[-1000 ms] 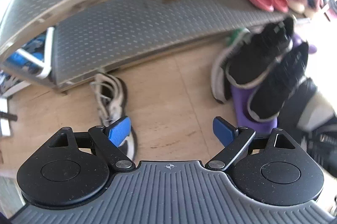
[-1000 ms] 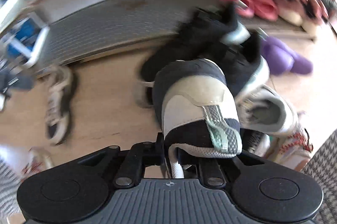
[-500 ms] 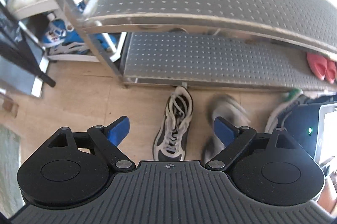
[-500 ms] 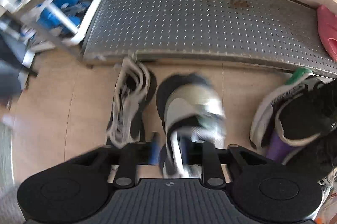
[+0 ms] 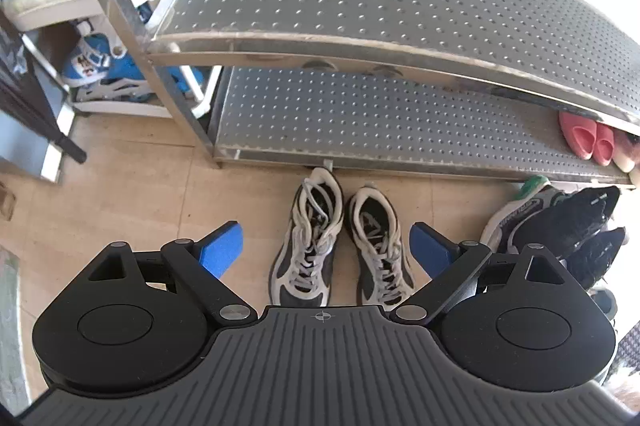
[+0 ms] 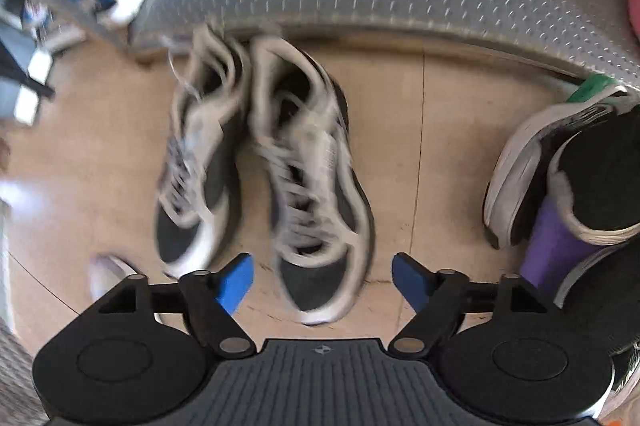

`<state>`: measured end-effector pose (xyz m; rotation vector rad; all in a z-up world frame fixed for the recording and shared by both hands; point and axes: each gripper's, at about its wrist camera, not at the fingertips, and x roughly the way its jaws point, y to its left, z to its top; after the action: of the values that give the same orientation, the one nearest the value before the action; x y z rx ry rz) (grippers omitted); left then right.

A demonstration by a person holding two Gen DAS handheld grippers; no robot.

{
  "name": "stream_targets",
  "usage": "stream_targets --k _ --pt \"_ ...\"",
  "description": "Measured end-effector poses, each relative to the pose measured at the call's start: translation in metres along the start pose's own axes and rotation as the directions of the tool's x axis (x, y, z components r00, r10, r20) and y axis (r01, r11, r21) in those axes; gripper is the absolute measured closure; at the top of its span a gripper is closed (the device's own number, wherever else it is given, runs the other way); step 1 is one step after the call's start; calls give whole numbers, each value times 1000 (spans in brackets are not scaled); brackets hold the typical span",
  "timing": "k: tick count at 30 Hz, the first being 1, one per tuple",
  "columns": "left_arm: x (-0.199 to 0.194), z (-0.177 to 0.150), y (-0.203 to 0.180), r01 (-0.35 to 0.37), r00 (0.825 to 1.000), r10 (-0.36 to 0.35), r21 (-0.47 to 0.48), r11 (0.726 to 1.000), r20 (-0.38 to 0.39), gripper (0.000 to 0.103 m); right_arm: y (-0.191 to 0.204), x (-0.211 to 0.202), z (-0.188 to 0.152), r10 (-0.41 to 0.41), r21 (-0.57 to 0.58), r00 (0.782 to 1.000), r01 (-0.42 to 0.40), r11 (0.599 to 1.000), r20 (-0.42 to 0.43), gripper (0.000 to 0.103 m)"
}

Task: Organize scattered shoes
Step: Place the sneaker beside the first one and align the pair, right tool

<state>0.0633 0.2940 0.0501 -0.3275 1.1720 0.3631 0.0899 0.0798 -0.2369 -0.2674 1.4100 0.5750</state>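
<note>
Grey-white sneakers (image 5: 340, 242) – paired, touching – before rack.

Both fisheye views look down and forward along their own jaws toward the floor (image 5: 132, 194) in front of a metal shoe rack (image 5: 360, 6). The left wrist view sits higher and farther back, taking in 2 shelves. The right wrist view is lower and nearer — blurred. Both share the grey-and-white sneaker pair (image 5: 340, 238) and the dark shoe pile (image 6: 580, 186) at right.
</note>
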Motion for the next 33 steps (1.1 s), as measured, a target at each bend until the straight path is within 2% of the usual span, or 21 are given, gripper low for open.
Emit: stream_targets --k 3,7,11,14,15,17,19,21,29,33 --pt "6 0 0 12 1000 -12 0 1000 -10 9 3 22 -1 11 -12 1000 -11 1000 -28 20" --pt "14 2 2 22 999 -22 -3 1000 -31 9 10 46 7 9 -19 1000 -10 1000 -22 17" --pt "13 4 7 -17 1000 17 -13 1000 -12 8 17 72 15 -39 -26 999 39 999 -20 17" --pt "14 8 14 -49 999 49 -36 998 -2 8 21 90 19 -66 -39 997 65 997 -37 11" --pt "14 9 17 -53 999 53 -45 998 -3 8 22 91 18 -80 -34 996 79 996 -29 12" --pt "15 10 20 -51 999 51 -64 997 -7 8 23 89 20 -95 18 995 96 995 -15 15" --pt "16 11 21 -35 999 35 -72 997 -11 8 26 82 27 -38 119 999 34 992 33 17" --pt "17 11 20 -29 999 28 -68 997 -14 8 34 82 39 -7 180 1000 3 984 22 17" --pt "21 13 16 -44 999 42 -66 997 -22 8 61 95 53 -78 87 994 84 993 -74 14" --pt "19 13 12 -52 999 51 -56 997 -16 8 64 78 43 -33 27 998 35 999 -45 12"
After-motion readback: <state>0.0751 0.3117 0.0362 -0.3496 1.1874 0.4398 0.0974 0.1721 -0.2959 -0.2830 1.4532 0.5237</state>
